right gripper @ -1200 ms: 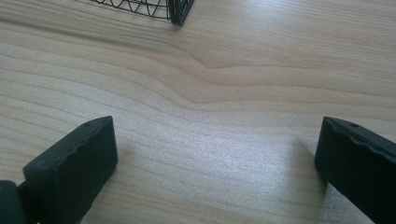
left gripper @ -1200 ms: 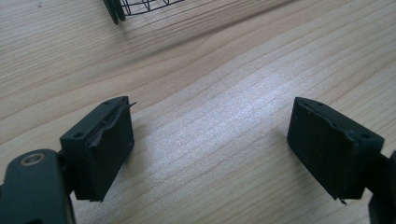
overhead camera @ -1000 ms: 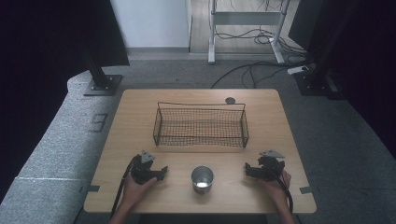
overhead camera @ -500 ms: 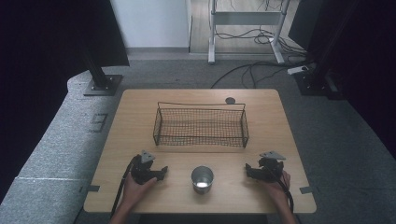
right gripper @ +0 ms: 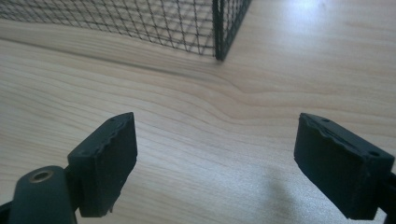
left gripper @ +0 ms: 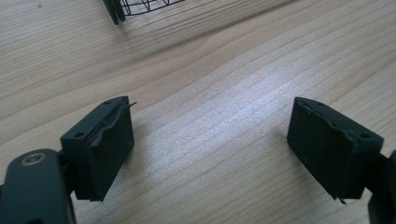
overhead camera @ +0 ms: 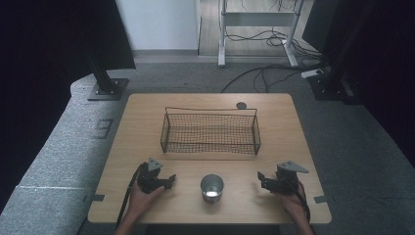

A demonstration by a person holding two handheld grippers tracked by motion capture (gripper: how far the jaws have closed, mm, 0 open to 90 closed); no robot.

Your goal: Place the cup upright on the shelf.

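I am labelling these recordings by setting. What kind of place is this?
Probably a lab or recording studio, not a home: a lone wooden table on grey carpet, black curtains around it, metal stands, and loose cables on the floor behind.

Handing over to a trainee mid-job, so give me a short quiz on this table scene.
1. True or false: the metal cup lies inside the wire basket.
2. What does the left gripper hold? A the cup, B the basket, C nothing.
3. Is the cup upright or tipped over?

Key:
1. False. It stands on the table, in front of the basket.
2. C. Its jaws are open over bare wood.
3. Upright, open end up.
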